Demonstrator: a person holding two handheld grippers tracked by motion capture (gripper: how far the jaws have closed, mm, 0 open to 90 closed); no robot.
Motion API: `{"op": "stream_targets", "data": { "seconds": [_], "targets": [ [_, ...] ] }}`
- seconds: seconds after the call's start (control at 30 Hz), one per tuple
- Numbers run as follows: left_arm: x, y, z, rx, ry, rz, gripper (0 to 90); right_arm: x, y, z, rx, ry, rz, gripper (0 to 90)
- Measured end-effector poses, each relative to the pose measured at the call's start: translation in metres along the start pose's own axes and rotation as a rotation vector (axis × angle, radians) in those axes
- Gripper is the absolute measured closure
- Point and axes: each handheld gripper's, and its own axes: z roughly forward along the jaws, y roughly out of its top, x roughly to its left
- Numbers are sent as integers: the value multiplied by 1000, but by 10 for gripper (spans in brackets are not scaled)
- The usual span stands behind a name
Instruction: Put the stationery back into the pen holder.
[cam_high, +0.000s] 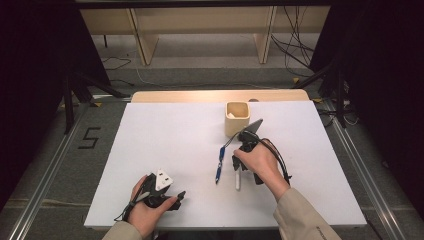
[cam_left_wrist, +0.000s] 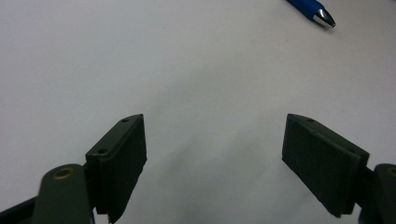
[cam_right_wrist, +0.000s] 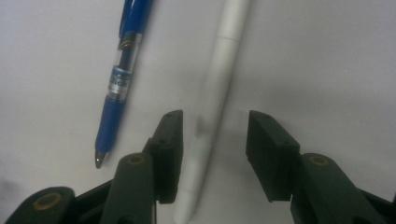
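A white pen (cam_right_wrist: 223, 79) lies on the white table (cam_high: 165, 130), and my right gripper (cam_right_wrist: 215, 154) stands open over its near end, one jaw on each side, the pen closer to the left jaw. Beside it on the left lies a blue pen (cam_right_wrist: 122, 70), its tip toward the camera. From above, the right gripper (cam_high: 237, 167) sits over the white pen (cam_high: 238, 182), with the blue pen (cam_high: 219, 165) just to its left. My left gripper (cam_high: 180, 195) rests open near the front edge, nothing between its jaws (cam_left_wrist: 215, 158). The blue pen's tip (cam_left_wrist: 323, 16) lies ahead of it.
A beige square cup (cam_high: 237, 117) stands upright on the table just beyond the right gripper. A wooden strip (cam_high: 220, 95) borders the table's far edge. Cables and shelf legs stand on the floor behind.
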Motion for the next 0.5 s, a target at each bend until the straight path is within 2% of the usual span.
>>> {"op": "stream_targets", "data": {
  "seconds": [0.13,0.5],
  "targets": [
    [0,0,0,-4,3,2,219,8,2,3,29,-25,31,569],
    [0,0,0,-4,3,3,219,13,4,9,21,-78,57,592]
  ]
}}
